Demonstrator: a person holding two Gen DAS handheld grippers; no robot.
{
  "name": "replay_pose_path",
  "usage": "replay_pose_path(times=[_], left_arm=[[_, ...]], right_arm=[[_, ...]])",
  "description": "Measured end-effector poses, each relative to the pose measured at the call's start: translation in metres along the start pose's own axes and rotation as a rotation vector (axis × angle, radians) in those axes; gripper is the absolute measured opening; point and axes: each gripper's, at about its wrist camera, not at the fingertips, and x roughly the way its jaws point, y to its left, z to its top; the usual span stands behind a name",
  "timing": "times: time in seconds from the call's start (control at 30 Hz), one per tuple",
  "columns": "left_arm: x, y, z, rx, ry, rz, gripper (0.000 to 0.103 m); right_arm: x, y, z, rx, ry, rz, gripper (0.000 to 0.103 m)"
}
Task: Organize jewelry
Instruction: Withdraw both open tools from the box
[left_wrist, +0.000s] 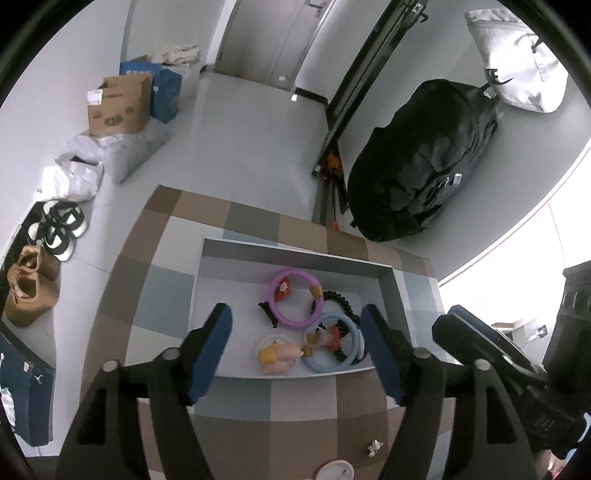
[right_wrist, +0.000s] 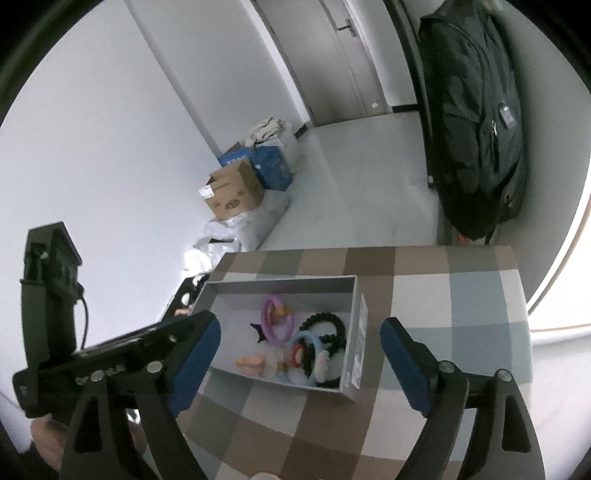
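Fingers (left_wrist: 384, 354) of the left gripper (left_wrist: 295, 350) spread wide and empty above the grey box (left_wrist: 295, 251) on the checkered counter (left_wrist: 166, 288); the right gripper (right_wrist: 301, 363) hangs just as wide, holding nothing. Inside lie a purple ring (left_wrist: 295, 297), a blue ring (left_wrist: 334, 343), a black coil band (left_wrist: 341, 301) and a pink charm (left_wrist: 280, 354) — overlapping, so a pinch could drag two at once. Only the left view shows a small white piece (left_wrist: 375, 447) outside the box — the right view shows the box's labelled side wall.
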Motion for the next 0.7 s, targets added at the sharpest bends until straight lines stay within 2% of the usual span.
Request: replay_pose_path(times=[0.23, 0.3, 0.4, 0.53, 0.7], left_arm=[[-0.015, -0.012, -0.012, 0.074, -0.04, 0.06, 0.082], [-0.015, -0.014, -0.016, 0.09, -0.034, 0.079, 0.082], [-0.02, -0.01, -0.021, 0.049, -0.012, 0.026, 0.082], [-0.028, -0.017, -0.029, 0.081, -0.047, 0.051, 0.082], [-0.024, -0.024, -0.041, 0.117, -0.036, 0.086, 0.083]], right_arm=[[-0.015, -0.001, -0.011, -0.017, -0.016, -0.029, 0.1], [-0.019, -0.002, -0.015, -0.018, -0.023, -0.039, 0.103], [-0.025, -0.003, -0.02, -0.027, -0.024, -0.044, 0.103], [-0.032, -0.004, -0.028, -0.042, -0.028, -0.062, 0.103], [-0.036, -0.011, -0.038, -0.042, -0.006, -0.091, 0.103]])
